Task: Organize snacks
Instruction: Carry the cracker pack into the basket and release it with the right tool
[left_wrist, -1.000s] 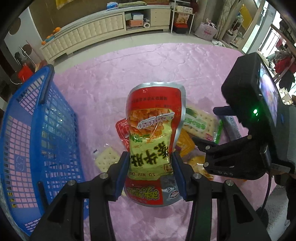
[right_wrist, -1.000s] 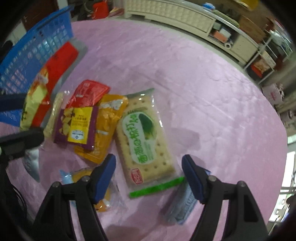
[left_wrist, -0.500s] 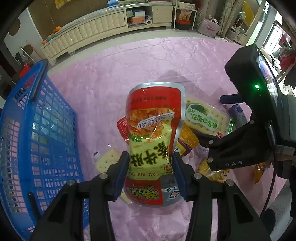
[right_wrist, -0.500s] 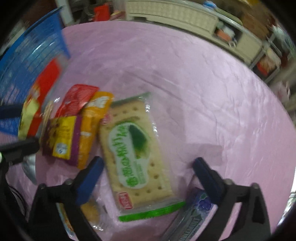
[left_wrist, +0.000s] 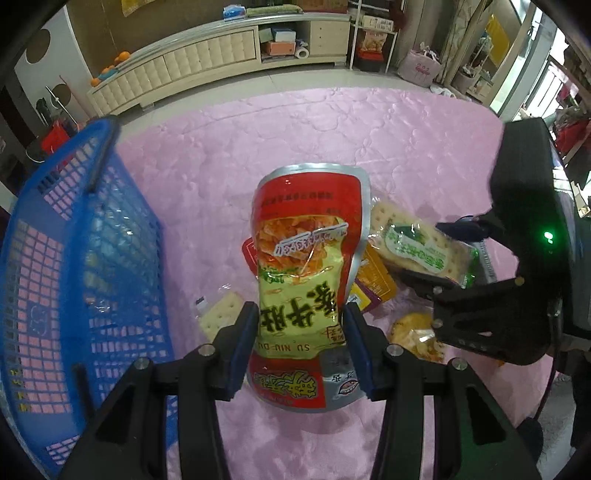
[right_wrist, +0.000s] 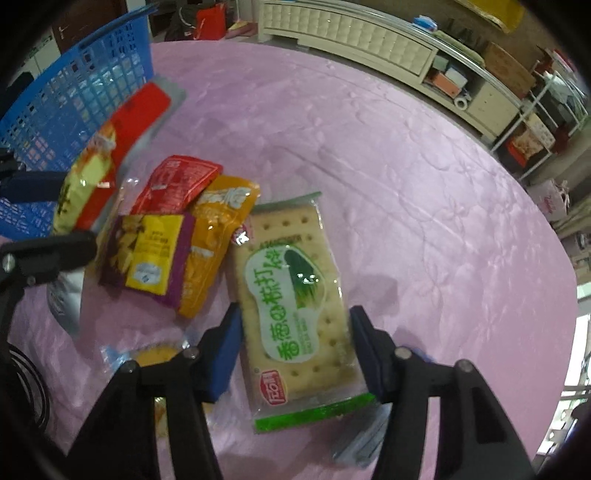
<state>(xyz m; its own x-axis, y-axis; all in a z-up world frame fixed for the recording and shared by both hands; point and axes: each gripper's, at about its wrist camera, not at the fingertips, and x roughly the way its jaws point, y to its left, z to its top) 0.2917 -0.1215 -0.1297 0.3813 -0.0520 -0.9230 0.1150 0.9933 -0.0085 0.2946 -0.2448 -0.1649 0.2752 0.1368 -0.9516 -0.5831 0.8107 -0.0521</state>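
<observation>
Gripping: left gripper (left_wrist: 300, 341) clamps red-and-yellow foil snack pouch (left_wrist: 308, 266)
Closing: right gripper (right_wrist: 295, 345) jaws squeezing green-labelled cracker packet (right_wrist: 295, 295), lengthwise between them
Basket: blue plastic basket (left_wrist: 79, 258) nearest left gripper

Left tongs (left_wrist: 300, 341) clamp snack bag (left_wrist: 308, 258) beside basket (left_wrist: 74, 258).

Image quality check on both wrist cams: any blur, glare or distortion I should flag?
Left wrist: sharp, strong fisheye bend, dark corners, glare on the red and yellow snack bag. Right wrist: softer, glare on the cracker pack, and the blue basket is smeared near the edge.
</observation>
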